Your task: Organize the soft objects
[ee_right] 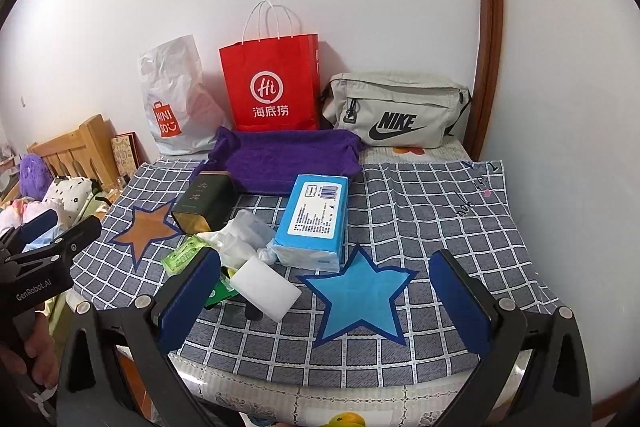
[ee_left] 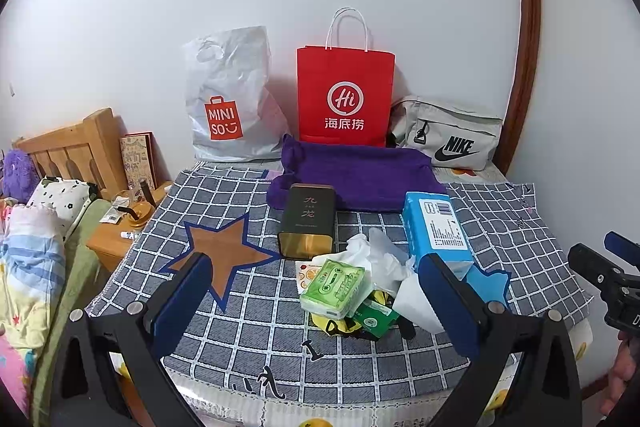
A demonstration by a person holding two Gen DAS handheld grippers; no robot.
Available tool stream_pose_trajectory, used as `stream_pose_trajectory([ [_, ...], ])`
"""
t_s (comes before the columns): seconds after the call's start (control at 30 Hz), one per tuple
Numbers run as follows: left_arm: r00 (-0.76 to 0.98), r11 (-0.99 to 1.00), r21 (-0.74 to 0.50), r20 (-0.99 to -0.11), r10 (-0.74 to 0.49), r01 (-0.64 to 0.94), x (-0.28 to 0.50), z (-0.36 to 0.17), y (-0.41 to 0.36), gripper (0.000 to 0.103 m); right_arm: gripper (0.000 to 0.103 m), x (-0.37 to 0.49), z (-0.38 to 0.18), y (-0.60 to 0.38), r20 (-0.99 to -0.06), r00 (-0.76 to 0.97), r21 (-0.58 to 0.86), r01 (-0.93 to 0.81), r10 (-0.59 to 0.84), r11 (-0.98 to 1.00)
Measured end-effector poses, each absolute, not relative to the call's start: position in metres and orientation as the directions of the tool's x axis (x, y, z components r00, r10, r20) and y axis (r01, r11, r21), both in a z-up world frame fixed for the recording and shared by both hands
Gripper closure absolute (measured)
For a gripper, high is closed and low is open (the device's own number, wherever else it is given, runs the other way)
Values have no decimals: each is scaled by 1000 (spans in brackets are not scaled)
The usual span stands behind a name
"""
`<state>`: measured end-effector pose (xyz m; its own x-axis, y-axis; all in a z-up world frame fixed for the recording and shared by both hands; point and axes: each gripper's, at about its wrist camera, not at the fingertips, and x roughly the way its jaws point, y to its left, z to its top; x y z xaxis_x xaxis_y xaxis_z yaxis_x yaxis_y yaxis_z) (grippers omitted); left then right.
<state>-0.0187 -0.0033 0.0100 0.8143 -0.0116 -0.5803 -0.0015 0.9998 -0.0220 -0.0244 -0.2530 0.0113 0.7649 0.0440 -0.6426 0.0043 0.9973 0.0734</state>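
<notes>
Bedding and a wooden headboard (ee_left: 76, 143) sit far left, beside the worktop (ee_left: 280, 359) with its grey checked cloth (ee_left: 520, 239). On the cloth, from the left: an orange star patch (ee_left: 224, 255), a dark tin (ee_left: 307, 221), then a pile of soft things near the middle, namely a green tissue pack (ee_left: 334, 287), crumpled white tissue (ee_left: 380, 259), a white sponge block (ee_right: 267, 289) and a blue tissue pack (ee_left: 436, 231), with a blue star patch (ee_right: 362, 297) just right of them. A purple towel (ee_left: 356, 179) lies behind the pile. Against the wall stand a white plastic bag (ee_left: 232, 99), a red paper bag (ee_left: 346, 95) and a grey waist bag (ee_left: 448, 135). The left tool (ee_left: 316, 297) is spread wide and empty over the pile; the right tool (ee_right: 326, 291) is likewise wide and empty above the blue star patch.
</notes>
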Motion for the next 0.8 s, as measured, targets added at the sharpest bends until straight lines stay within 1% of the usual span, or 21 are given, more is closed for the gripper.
stream_pose_trajectory([
  [0.8, 816, 1000, -20, -578, -7, -6, -25, 10, -2, 0, 1, -29, 15, -250, -633, 772, 67, -11, 51, 998],
])
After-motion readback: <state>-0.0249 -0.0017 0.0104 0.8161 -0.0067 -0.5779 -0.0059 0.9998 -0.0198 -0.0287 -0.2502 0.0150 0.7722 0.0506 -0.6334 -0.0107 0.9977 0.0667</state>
